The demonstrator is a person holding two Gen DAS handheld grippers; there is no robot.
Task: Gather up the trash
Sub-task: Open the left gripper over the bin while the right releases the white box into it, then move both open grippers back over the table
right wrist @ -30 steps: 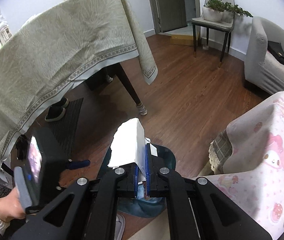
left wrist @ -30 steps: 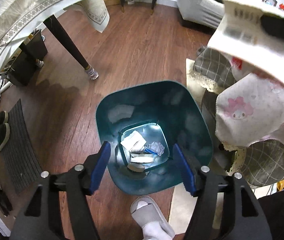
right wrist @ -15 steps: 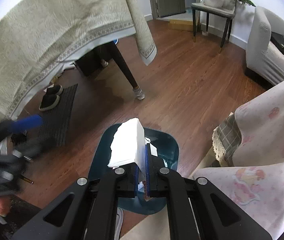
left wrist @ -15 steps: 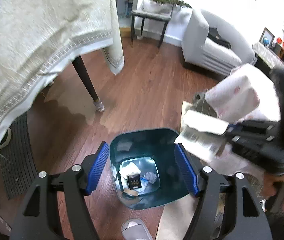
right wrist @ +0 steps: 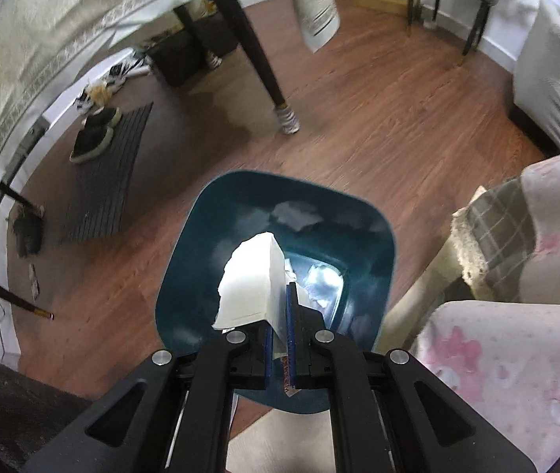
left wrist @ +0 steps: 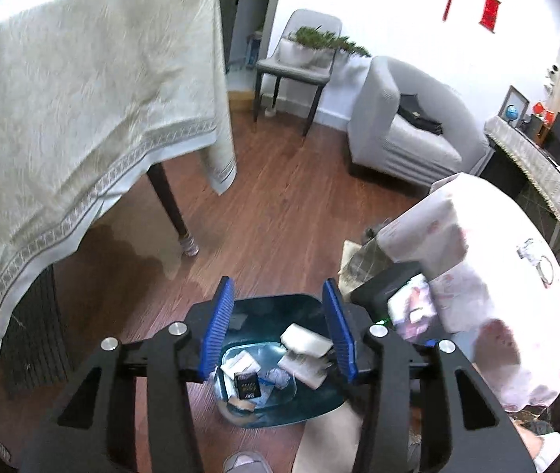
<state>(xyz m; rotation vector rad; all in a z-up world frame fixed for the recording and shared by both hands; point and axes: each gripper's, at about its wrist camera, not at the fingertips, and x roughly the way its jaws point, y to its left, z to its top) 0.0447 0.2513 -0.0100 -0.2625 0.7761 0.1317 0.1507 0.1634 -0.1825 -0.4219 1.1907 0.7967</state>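
- My right gripper clenched on white torn carton, above teal bin, frame centre.
- My left gripper: jaws just narrowing, nothing between them.
- Wood floor; draped table upper left.

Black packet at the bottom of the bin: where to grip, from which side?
A judgement: come straight down through the bin's open top, the walls blocking any side approach. The black packet lies flat among paper scraps, so pinch across its narrow width at the long edges.
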